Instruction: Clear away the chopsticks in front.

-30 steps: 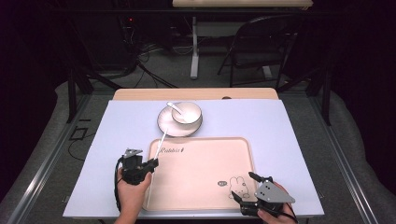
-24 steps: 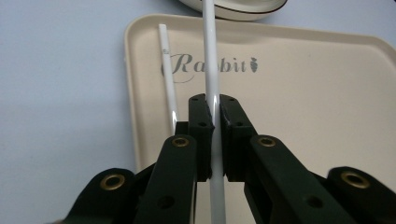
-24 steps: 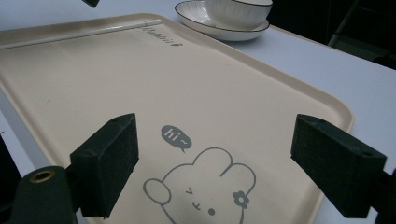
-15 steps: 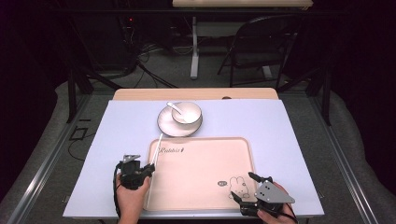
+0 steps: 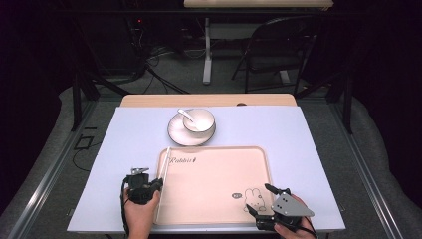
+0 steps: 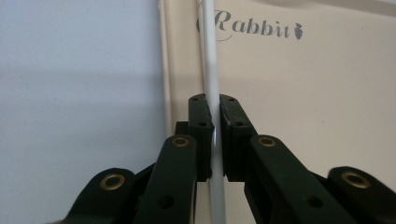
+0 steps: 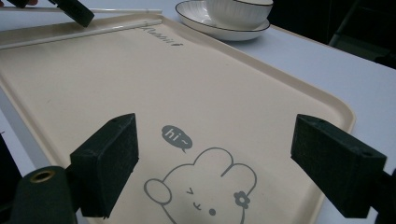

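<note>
- The left claw [image 5: 155,185] sits at the tray's [image 5: 214,199] left rim, toward the bench's [image 5: 308,144] near-left corner, held by a hand [image 5: 141,215] that comes in from the near edge with the jaws pointing toward the far edge.
- In the left gripper view its jaws are closed on a white chopstick [image 6: 212,88] that runs along the tray's left rim toward the printed word "Rabbit" [image 6: 254,29] (the stick's near end is cut off by the frame).
- The right claw [image 5: 260,200] rests at the tray's near-right corner, its jaws spread wide with nothing between them; the hand behind it is mostly cut off.
- In the right gripper view the jaws frame a printed rabbit [image 7: 205,191] with a "hi~" bubble [image 7: 177,136].
- A bowl [image 5: 198,120] holding a spoon [image 5: 186,114] stands on a plate [image 5: 175,133] beyond the tray's far edge, mid-bench.
- A second chopstick [image 7: 112,10] lies outside the tray's left rim (its near end is hidden).
</note>
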A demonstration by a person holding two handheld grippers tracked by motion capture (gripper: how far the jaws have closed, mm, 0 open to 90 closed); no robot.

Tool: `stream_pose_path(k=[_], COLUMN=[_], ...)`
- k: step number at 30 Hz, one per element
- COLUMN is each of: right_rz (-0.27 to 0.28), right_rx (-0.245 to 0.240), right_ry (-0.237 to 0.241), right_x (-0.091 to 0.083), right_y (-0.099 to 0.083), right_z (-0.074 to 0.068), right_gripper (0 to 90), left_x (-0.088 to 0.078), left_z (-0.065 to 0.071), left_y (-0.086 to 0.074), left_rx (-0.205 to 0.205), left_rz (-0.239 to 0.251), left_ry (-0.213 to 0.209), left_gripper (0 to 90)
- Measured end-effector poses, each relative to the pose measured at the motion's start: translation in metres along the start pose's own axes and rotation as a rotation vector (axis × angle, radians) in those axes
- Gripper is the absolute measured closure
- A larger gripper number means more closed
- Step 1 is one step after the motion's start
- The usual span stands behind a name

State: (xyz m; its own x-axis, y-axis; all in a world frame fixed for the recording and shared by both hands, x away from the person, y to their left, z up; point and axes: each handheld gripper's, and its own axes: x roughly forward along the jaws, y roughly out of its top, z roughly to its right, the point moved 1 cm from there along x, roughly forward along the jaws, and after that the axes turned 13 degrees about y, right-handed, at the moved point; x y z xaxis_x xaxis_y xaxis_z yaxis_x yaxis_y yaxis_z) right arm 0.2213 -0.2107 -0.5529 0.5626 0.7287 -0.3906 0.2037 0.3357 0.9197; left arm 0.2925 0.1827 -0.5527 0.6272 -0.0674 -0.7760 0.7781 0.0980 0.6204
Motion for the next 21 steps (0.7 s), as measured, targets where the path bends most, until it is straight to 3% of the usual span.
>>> stream_pose_path(k=[21], right_rz=[0.000], right_rx=[0.001], right_ry=[-0.001], right_x=[-0.0001], right_y=[-0.0001], right_z=[0.0004], right_gripper=[14.4], left_x=[0.0055], left_z=[0.0037], left_y=[-0.0023], left_rx=[0.002], left_rz=[-0.025], left_ry=[0.014], left_gripper=[82.0])
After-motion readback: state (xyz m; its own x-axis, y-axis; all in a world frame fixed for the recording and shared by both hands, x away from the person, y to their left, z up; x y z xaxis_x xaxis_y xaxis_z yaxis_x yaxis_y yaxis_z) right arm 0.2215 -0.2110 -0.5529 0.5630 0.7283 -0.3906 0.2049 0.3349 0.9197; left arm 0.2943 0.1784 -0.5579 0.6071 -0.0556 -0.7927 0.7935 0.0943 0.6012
